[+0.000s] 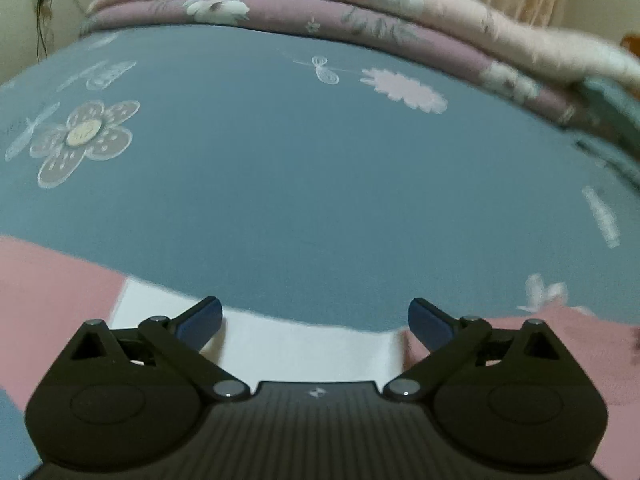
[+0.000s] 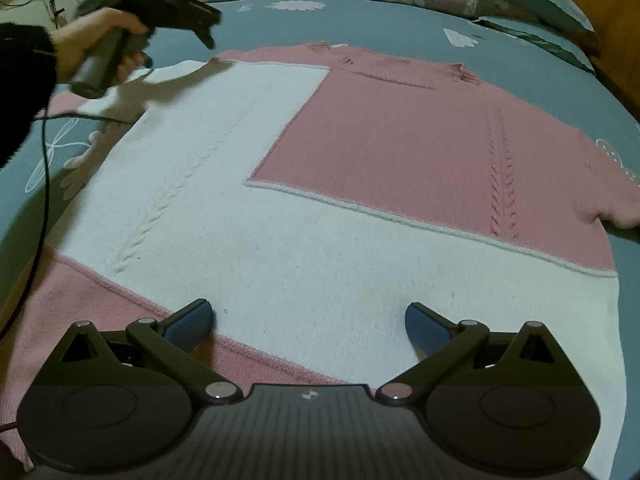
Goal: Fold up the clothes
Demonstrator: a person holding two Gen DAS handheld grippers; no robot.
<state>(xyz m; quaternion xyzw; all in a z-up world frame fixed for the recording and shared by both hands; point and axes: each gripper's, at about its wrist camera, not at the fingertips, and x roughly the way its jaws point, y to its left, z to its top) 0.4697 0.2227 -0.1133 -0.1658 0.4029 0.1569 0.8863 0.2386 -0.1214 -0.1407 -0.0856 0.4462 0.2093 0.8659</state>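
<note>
While the pink-and-white knit sweater (image 2: pixel 320 184) lies spread flat on the blue flowered bedsheet (image 1: pixel 280 180), neither tool holds any of it. Far left in the right wrist view: a hand (image 2: pixel 80 44) in a dark sleeve carries the left gripper (image 2: pixel 204 36) above the sweater's far left shoulder, where the white sleeve (image 2: pixel 132 92) runs off to the left. Fingers are blurred there; the left wrist view shows them spread wide and empty, with the sweater's edge (image 1: pixel 312 348) just below and between them and only sheet ahead. Centre: body of the garment runs lengthwise away from the right camera, hem near, neckline far, cable ribs following that axis. Right gripper (image 2: pixel 308 320): jaws wide apart, nothing between, hovering over the white band near the hem. Right: pink sleeve (image 2: pixel 616 208) trails off toward the sheet's edge. Folded floral quilts (image 1: pixel 320 12) stacked beyond. Judgement: left tool is nearer the shoulder and sleeve, right tool nearer the hem; a first fold would likely bring one long side across that lengthwise axis.
</note>
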